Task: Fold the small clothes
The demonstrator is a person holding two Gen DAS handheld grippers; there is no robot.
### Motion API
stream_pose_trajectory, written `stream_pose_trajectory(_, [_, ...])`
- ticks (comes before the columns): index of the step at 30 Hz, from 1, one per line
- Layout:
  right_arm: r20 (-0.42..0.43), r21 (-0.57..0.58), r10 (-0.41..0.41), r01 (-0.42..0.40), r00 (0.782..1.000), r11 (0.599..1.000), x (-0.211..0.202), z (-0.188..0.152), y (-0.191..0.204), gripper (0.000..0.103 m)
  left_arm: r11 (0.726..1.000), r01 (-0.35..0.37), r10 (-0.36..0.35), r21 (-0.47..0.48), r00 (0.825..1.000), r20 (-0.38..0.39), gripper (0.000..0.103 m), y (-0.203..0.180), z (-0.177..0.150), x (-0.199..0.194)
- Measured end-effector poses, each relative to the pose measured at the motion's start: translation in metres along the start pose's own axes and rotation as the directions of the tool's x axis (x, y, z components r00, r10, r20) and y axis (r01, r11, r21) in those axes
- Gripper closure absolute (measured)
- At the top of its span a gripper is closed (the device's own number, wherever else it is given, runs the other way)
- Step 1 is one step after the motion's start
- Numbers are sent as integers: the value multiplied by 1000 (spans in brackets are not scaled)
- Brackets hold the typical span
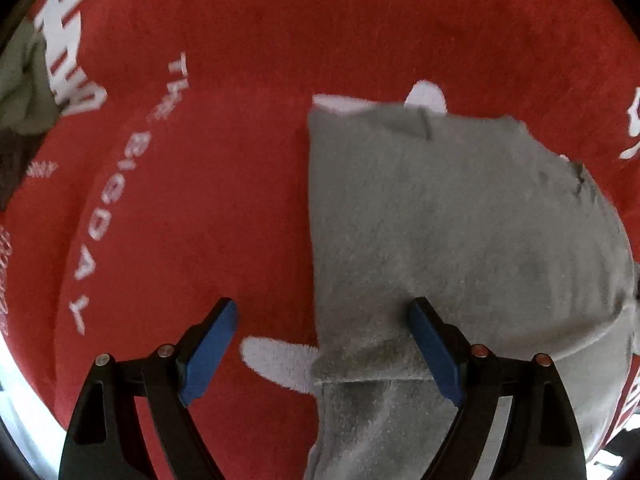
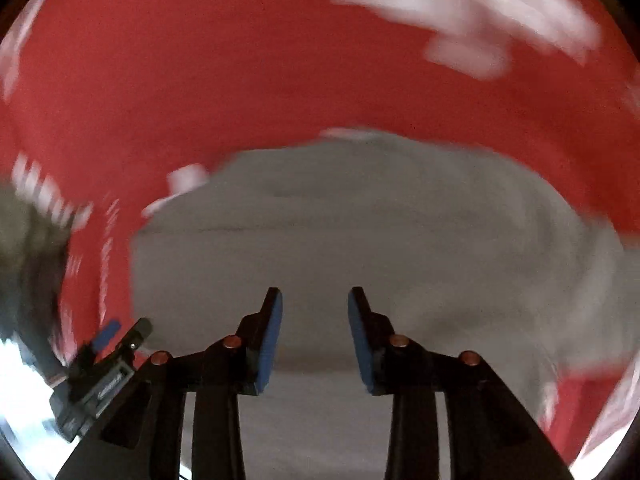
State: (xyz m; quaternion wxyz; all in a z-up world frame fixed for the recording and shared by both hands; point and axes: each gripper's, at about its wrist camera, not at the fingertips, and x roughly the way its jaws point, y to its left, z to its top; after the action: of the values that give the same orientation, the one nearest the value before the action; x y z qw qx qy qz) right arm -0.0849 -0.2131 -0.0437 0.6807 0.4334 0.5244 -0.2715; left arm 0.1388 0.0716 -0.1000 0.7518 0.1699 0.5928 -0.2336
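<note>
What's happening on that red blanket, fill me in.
A person with two handheld grippers is folding a grey garment laid on the red blanket. The left gripper is open over the garment's near left edge, holding nothing. The right gripper is open above the grey cloth; that view is motion-blurred. More clothes lie far left.

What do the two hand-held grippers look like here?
Both match: the left hand-held gripper and right hand-held gripper have black angular frames with cut-outs, flat blue pads inside each finger, and small coppery round fasteners at the joints. No cables or sleeves show.
</note>
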Motion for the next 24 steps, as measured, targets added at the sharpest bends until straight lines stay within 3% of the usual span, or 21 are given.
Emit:
stream_pose_trajectory(1, [-5,120,7,-6,1000,993,-1,-7,-36,59,1000,10,-10,-15,1000,12,15,3,0,-1])
stream_pose_trajectory(5, [47,332,121,-130,992,934,13,-13,-93,59,998,-48,47,40,999,23,8,-4,1,-1])
stream_pose_trajectory(7, [81,350,174,-191,981,917,20,-7,-98,60,996,-68,67,59,998,22,8,-8,1,-2])
stream_pose_trajectory(9, [78,314,166,-182,983,932,20,0,-91,97,993,-86,85,75,996,21,8,-12,3,-3])
stream_pose_trajectory(14, [69,215,85,-98,994,972,14,-1,-88,95,988,-118,117,97,993,21,8,-19,3,-11])
stream_pose_trajectory(16, [57,191,54,-64,997,979,20,-3,-96,94,987,-119,118,107,993,23,8,-21,2,-17])
stream_pose_trajectory(18, [63,185,51,-62,997,981,12,-6,-98,84,986,-112,110,124,994,30,8,-23,-1,-30])
stream_pose_trajectory(20, [67,174,33,-45,997,984,1,-11,-96,56,984,-99,96,148,995,31,8,-27,-6,-44])
stream_pose_trajectory(21, [70,170,40,-51,997,984,-5,-13,-95,52,982,-95,92,162,995,29,8,-29,-8,-49])
stream_pose_trajectory(24, [66,164,87,-97,994,982,-21,-31,-87,51,971,-68,67,228,998,13,8,-45,-22,-67])
